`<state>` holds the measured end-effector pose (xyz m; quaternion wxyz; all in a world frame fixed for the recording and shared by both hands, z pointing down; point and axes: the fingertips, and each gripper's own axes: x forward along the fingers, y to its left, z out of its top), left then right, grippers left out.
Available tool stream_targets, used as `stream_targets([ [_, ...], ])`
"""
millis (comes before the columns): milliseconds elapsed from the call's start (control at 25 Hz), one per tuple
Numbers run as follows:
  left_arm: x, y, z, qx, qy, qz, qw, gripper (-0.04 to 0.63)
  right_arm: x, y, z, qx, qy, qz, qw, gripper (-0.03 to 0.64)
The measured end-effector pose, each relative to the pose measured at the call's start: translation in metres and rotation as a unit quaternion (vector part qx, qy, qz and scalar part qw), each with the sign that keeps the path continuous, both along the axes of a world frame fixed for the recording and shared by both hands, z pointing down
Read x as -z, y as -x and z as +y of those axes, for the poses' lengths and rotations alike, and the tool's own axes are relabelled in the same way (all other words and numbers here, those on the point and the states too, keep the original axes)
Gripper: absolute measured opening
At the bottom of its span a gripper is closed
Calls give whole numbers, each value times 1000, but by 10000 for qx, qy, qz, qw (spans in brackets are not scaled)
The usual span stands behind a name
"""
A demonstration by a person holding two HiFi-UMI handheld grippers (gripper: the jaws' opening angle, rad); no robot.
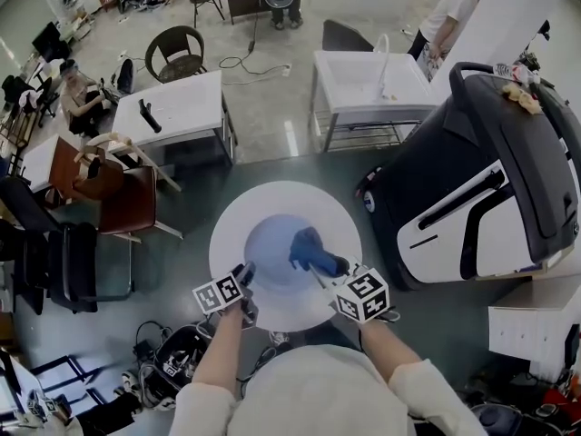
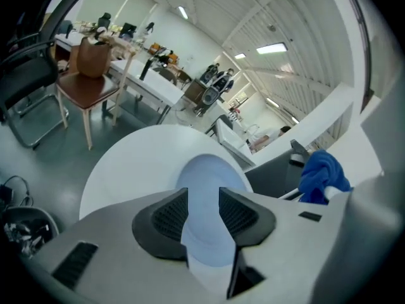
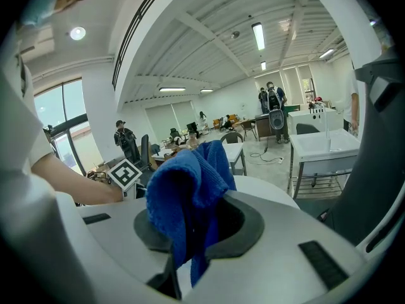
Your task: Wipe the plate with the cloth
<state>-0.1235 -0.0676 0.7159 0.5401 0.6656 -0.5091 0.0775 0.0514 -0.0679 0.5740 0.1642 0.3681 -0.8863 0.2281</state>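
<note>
Plate [image 1: 275,243] is pale blue and lies flat at the centre of a round white table [image 1: 231,218], right in front of the person. Blue cloth [image 1: 307,247] is bunched up over the plate's right part, pinched in the R gripper [image 1: 320,260]. Its jaws are clamped on the fabric, w/ folds spilling up past them in the right gripper view. Gripping it as a wad prob. gives a firm pad to rub with, and the gripper slants down toward the plate. Can't tell from the head view whether the cloth actually touches the plate or sits just above it.

L gripper [image 1: 243,274] is at the plate's near-left edge, jaws spread and nothing pinched — in its own view the plate only shows through the gap, beyond the tips. Likely placed there to steady the rim if the plate slides, or just kept clear of the wipe path.

Table top is smooth and bare apart from the plate, so the plate could skate under a sideways push.

Room is a big workshop w/ a dark floor. Brown chair [image 1: 127,203] at left, white desks [image 1: 182,107] far left, white sink stand [image 1: 368,84] far right. Large black-and-white machine [image 1: 472,198] close on the right, cables [image 1: 172,357] near left — people sit and stand further back.
</note>
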Motion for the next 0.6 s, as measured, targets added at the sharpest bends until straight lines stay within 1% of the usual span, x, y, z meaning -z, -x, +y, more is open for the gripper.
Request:
stream_targets([
  [120,36,-3,-9,-199,-600,-79,9980,121,7,4,0,-15,-84,-37,10000,94],
  [240,70,-8,-14,-442,-1184,-262,9916,83,14,6,1,-27,-165,-84,9998,94],
  [440,121,-15,-15,-798,-1997,-525,9752,52,28,6,4,-80,-289,-192,9994,94],
  [600,155,-24,-5,-1167,-2521,-716,9580,46,40,5,9,-157,-378,-268,9988,94],
])
